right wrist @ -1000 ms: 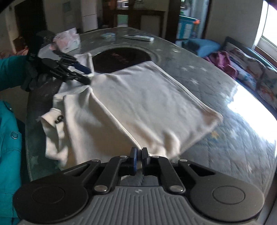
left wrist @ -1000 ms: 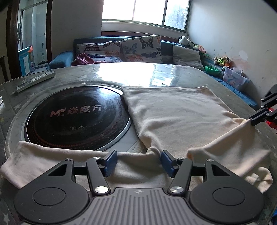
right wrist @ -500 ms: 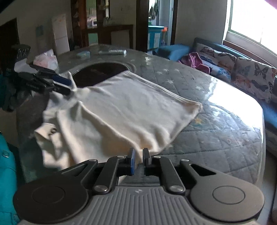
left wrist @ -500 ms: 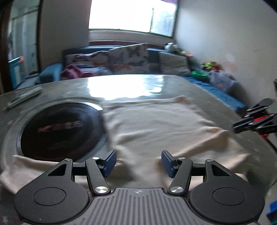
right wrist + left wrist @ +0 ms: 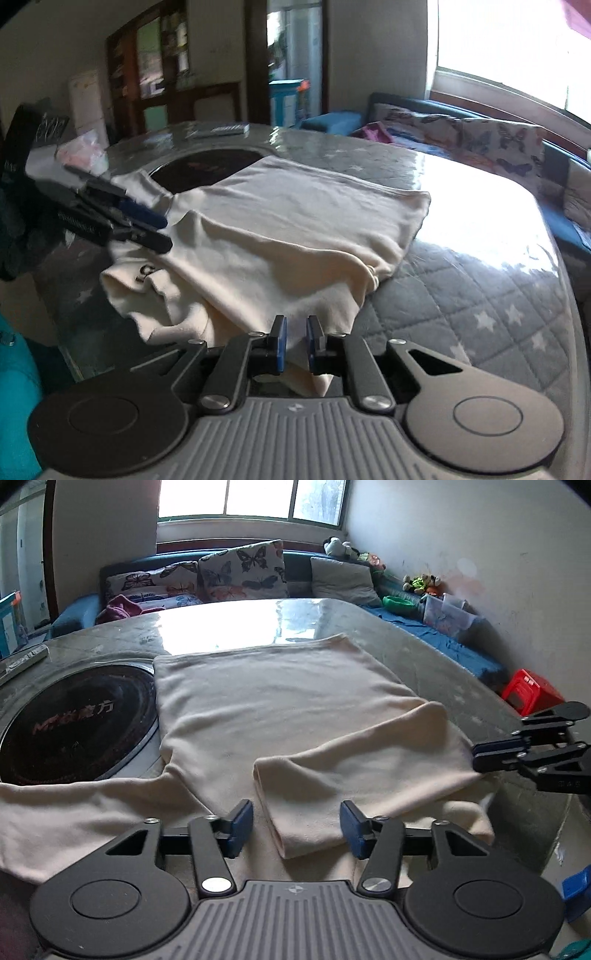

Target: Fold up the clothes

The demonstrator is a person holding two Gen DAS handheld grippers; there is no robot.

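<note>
A cream long-sleeved garment point(image 5: 280, 709) lies flat on the round table point(image 5: 424, 653). One sleeve is folded across its body. The other sleeve trails left along the front edge. My left gripper point(image 5: 296, 825) is open, and the folded sleeve's end lies between its blue pads without being pinched. In the right wrist view the left gripper point(image 5: 155, 232) hovers over the garment's point(image 5: 295, 229) near left corner. My right gripper point(image 5: 296, 341) stands at the garment's right edge, its jaws narrowly apart with a fold of cloth pinched between them. The left wrist view shows the right gripper point(image 5: 476, 755) low at that edge.
A black round hob point(image 5: 74, 723) is set into the table, partly under the garment. A remote point(image 5: 22, 661) and a tissue pack point(image 5: 85, 151) lie at the far side. A sofa with cushions point(image 5: 240, 572) and a red stool point(image 5: 532, 690) stand beyond. A teal sleeve point(image 5: 14, 406) shows at the left.
The right sleeve, held up a second ago, now lies folded across the body. My left gripper has moved right to straddle its end. The right gripper has dropped lower, its jaws slightly wider.
</note>
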